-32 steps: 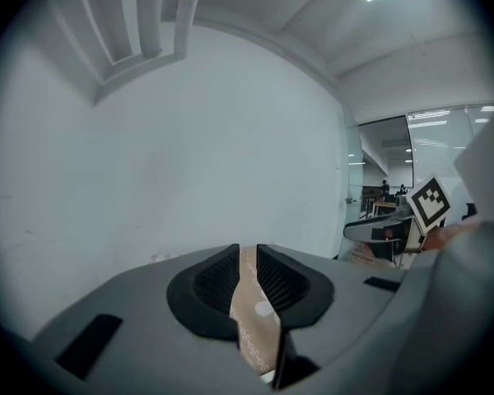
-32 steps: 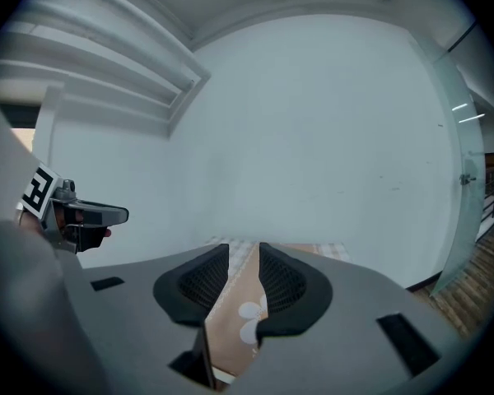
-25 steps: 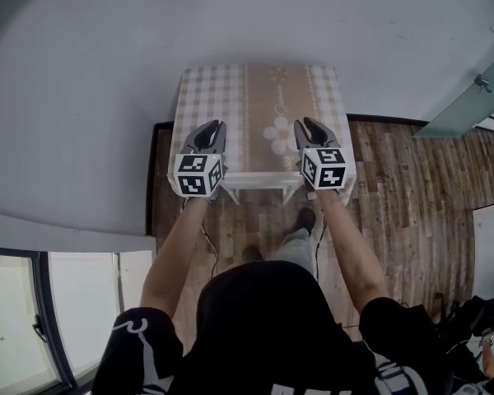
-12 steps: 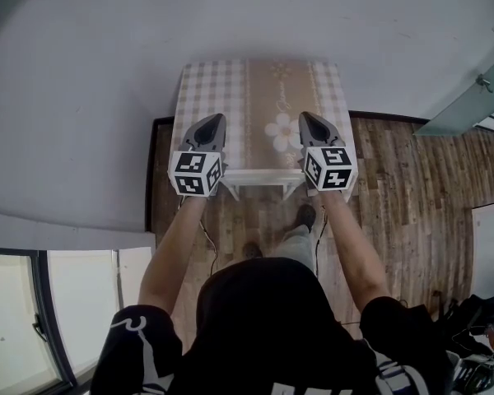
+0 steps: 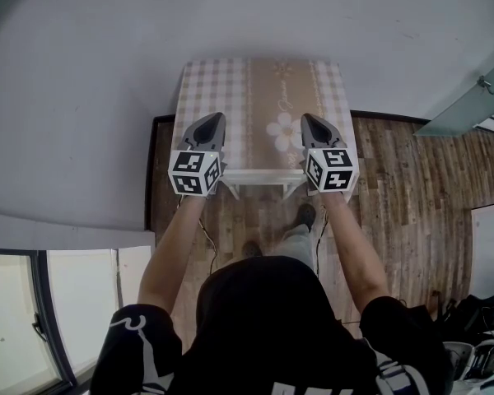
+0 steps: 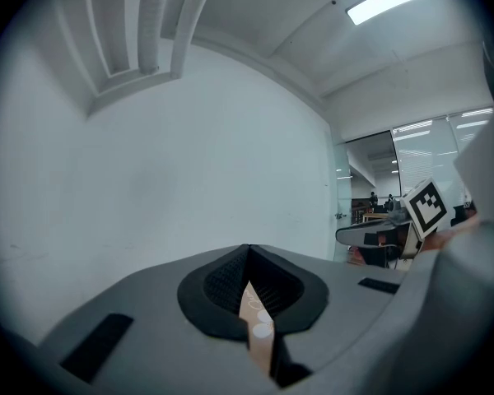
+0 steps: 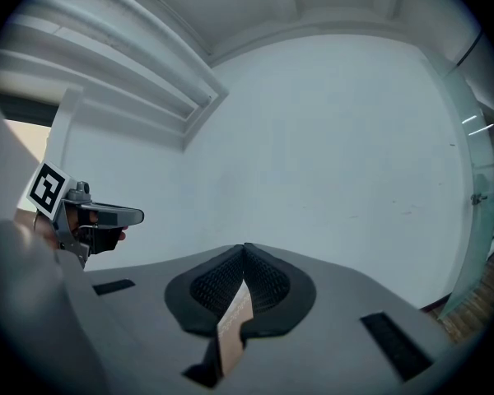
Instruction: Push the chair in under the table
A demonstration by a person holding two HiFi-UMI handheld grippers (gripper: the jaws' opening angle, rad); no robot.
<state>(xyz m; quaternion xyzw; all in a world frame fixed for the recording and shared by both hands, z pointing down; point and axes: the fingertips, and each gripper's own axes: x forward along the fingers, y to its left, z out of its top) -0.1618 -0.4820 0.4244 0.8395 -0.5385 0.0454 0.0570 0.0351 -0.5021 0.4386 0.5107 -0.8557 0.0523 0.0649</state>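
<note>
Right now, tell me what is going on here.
A person stands at a small table with a checked, flower-patterned cloth, holding a grey two-jaw gripper in each hand. The left gripper and right gripper hover over its near edge, jaws shut and empty. The white chair frame sits between them, not gripped.

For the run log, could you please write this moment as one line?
left gripper: shut, empty | right gripper: shut, empty | both above table near edge | chair back between them
</note>
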